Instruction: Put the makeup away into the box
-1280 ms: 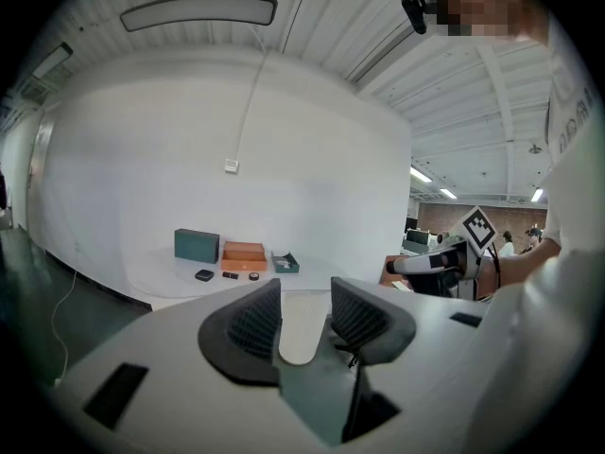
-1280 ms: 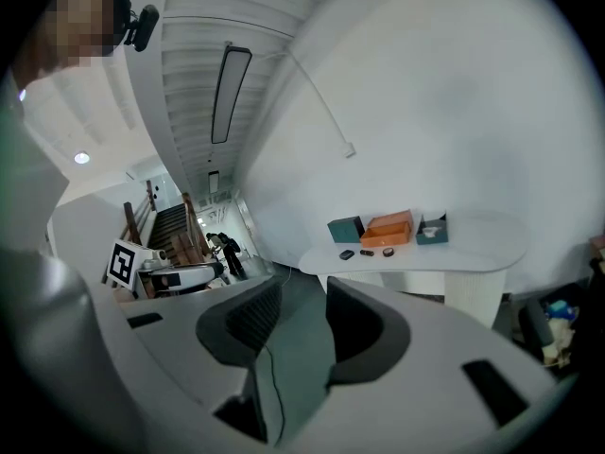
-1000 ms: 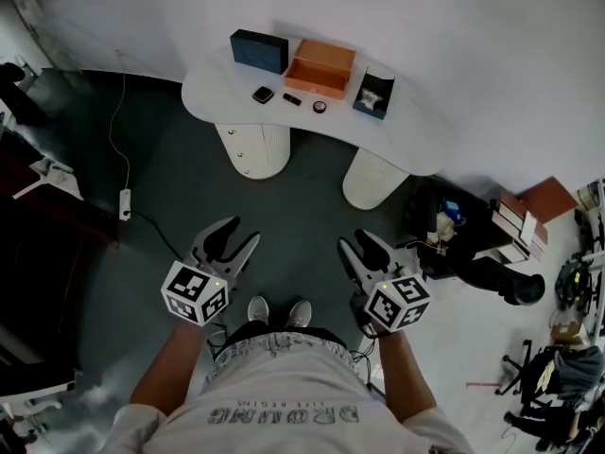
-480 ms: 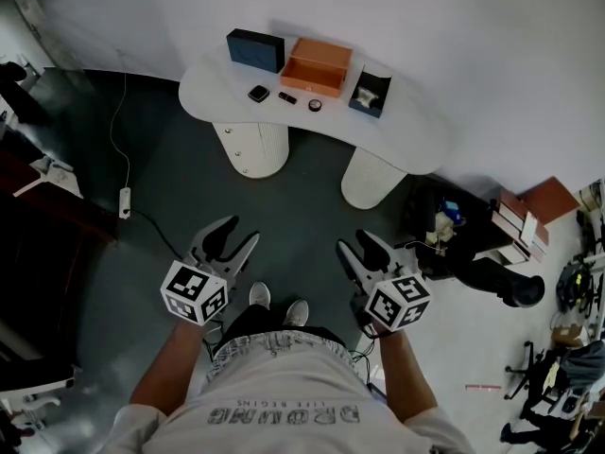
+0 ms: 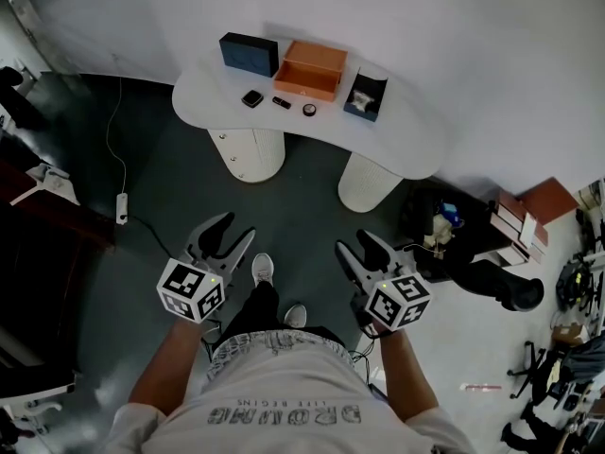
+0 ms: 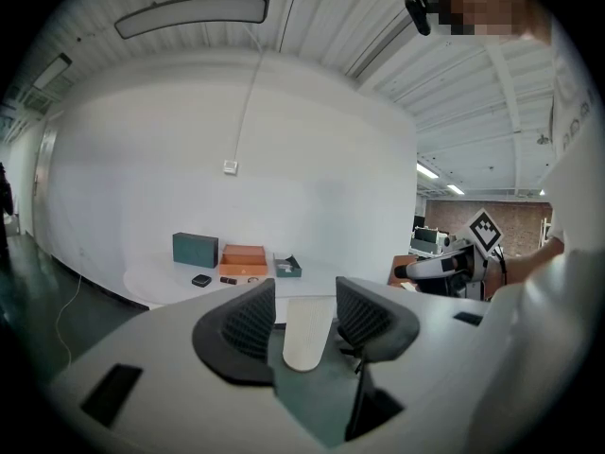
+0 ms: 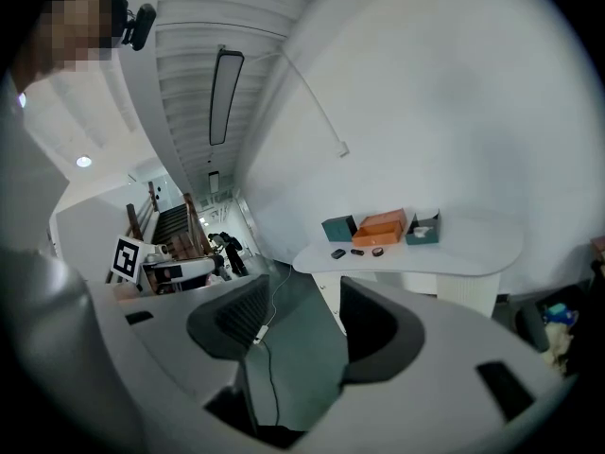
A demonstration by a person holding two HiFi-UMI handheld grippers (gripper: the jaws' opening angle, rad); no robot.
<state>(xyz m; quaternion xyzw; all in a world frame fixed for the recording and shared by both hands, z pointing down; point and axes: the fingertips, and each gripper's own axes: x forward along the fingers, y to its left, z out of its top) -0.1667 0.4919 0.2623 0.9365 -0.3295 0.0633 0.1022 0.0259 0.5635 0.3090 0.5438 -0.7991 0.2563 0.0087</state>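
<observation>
A white table (image 5: 406,140) stands well ahead of me. On it sit an open orange box (image 5: 312,69), a dark blue box (image 5: 250,53) and a small teal box (image 5: 367,95). In front of the orange box lie a black compact (image 5: 251,98), a dark lipstick (image 5: 282,102) and a small round pot (image 5: 309,110). My left gripper (image 5: 232,233) and right gripper (image 5: 357,244) hang at waist height over the floor, far short of the table. Both are open with nothing between the jaws; the right jaws have just been opening. The left gripper view shows the orange box (image 6: 243,256), as does the right gripper view (image 7: 382,226).
The table rests on two ribbed white pedestals (image 5: 250,149). A power strip with its cable (image 5: 121,206) lies on the dark floor at left, beside dark furniture (image 5: 38,253). Bags and boxes (image 5: 473,244) crowd the floor at right. My shoes (image 5: 263,270) are on the floor below.
One foot has stepped forward, and the table has shifted slightly up and left in the head view. The left gripper has drifted a little left. The right jaws stand wider.
</observation>
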